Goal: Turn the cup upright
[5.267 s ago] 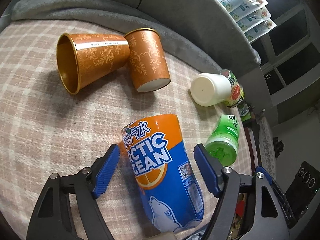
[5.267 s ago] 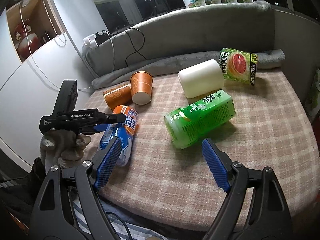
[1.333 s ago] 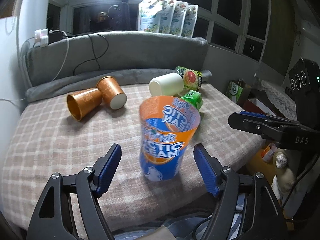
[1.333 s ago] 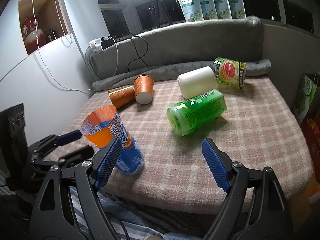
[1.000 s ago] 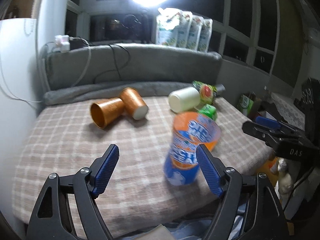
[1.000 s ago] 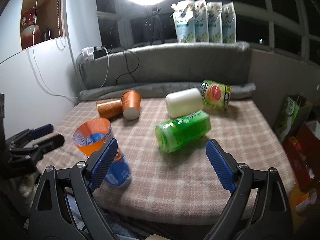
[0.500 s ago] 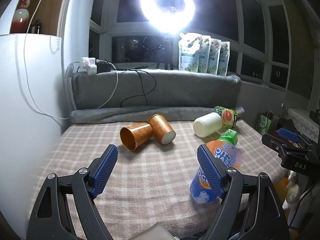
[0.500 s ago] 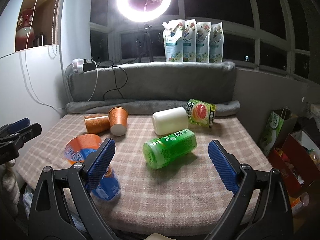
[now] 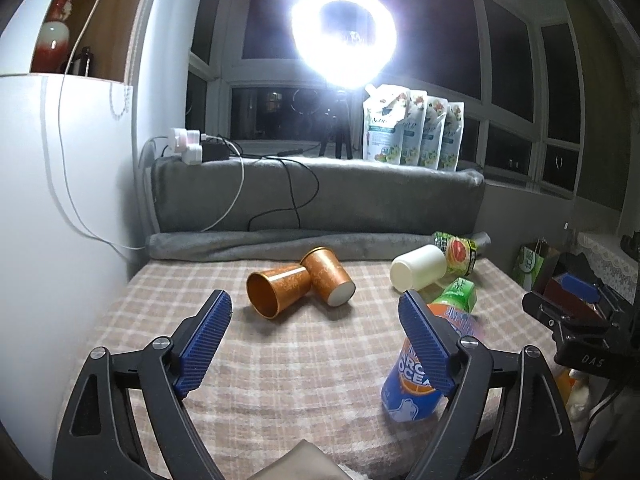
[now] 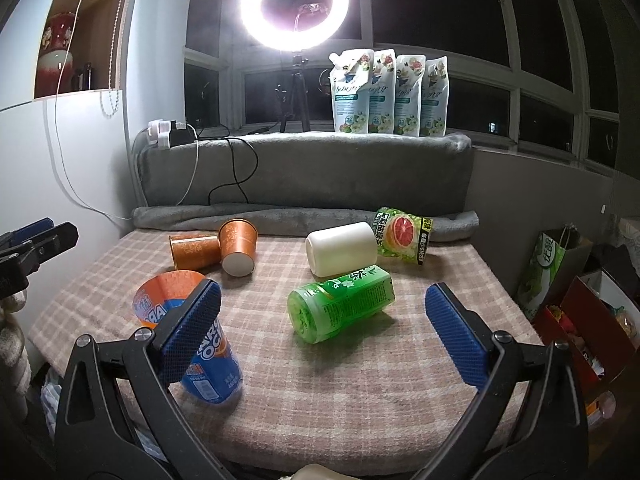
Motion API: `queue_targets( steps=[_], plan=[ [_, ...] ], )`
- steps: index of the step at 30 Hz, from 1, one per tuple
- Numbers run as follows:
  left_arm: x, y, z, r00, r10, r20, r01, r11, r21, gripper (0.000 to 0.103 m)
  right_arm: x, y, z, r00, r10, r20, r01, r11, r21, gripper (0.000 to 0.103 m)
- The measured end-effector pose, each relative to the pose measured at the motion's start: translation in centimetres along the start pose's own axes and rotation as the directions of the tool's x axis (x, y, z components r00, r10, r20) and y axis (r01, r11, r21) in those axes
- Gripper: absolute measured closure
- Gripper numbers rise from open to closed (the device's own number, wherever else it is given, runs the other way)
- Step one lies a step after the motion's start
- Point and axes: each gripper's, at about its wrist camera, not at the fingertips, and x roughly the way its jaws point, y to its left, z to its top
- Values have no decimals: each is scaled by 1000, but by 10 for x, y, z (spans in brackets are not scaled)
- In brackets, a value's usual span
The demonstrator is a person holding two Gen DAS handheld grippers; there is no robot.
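Behind the spread left gripper's right finger, the orange-and-blue cup stands upright, ungripped.

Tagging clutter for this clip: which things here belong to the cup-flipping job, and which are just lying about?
Job:
- blue-orange cup, already upright
- copper cups, white cup, green cup, grapefruit cup, all on their sides
- left gripper, right gripper, both open

Lying about:
- ring light
- pouches
- charger
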Motion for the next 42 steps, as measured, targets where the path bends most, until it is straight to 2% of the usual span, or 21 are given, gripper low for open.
queue_targets(
  steps=[42],
  plan=[
    [3,1,-3,1000,13,-12,-13,1000,-11,17,-1,4,1,1000,0,1,0,1000,-4,0]
  ],
)
